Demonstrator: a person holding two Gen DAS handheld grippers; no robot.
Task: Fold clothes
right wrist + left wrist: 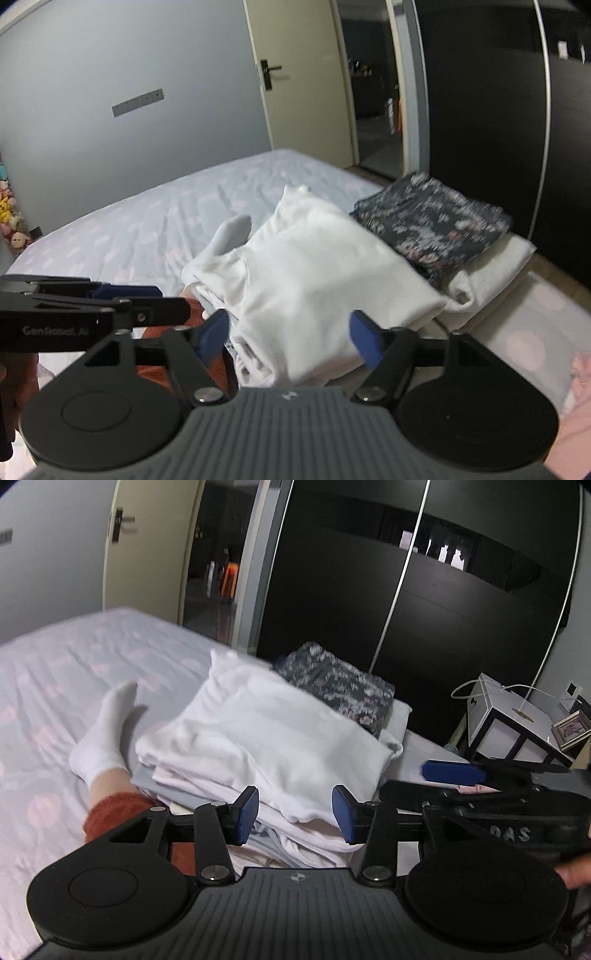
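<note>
Both claws, left point(294, 814) and right point(290, 339), stand apart and empty just short of the folded white garment point(258, 734) topping a stack on the bed point(74, 672), beside a floral folded piece point(340, 683).

A white-socked foot point(101, 734) is rested on a pale dotted bedsheet point(55, 679); a cream door point(299, 81) is seen beside black wardrobe panels point(369, 590)

A bed point(155, 221) with a pale dotted sheet fills the room. Behind it stand a grey wall point(110, 55), a cream door point(295, 74) ajar, and a black sliding wardrobe point(424, 590). Plush toys point(9, 218) line the wall.
</note>
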